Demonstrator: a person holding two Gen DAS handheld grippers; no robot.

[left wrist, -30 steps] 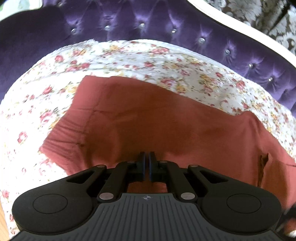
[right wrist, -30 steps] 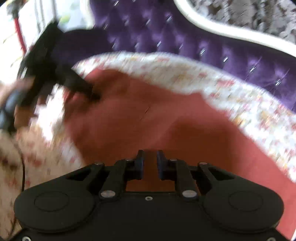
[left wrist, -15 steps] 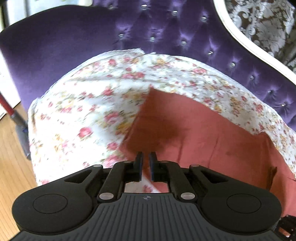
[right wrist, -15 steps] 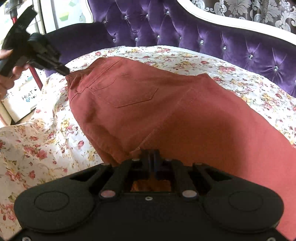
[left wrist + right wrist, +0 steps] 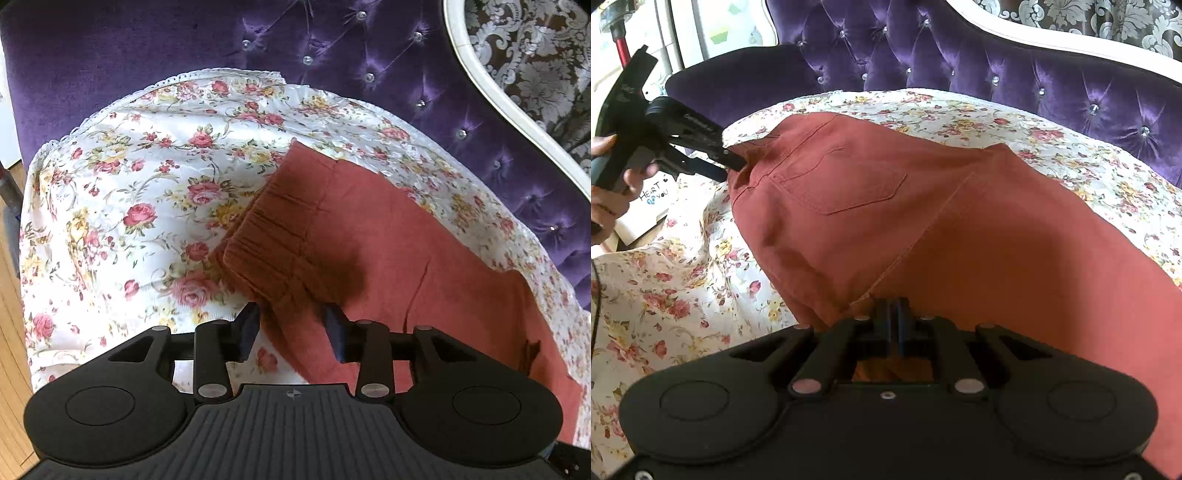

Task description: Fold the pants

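Rust-red pants lie spread on a floral sheet, back pocket up, waistband to the left. My right gripper is shut on a fold of the pants at the near edge, by the leg seam. The left gripper, held by a person's hand, sits at the waistband corner. In the left wrist view the gathered waistband runs down between the fingers of the left gripper. Its jaws are opening, and the pads stand apart from the cloth.
The sheet covers a purple tufted sofa with a white frame. Wooden floor shows at the left. A white box and a red pole stand beyond the sofa's left arm.
The left gripper carried the waistband leftward across the sheet, then its shut jaws parted and released the cloth. The right gripper closed on the pants' near edge and kept still.
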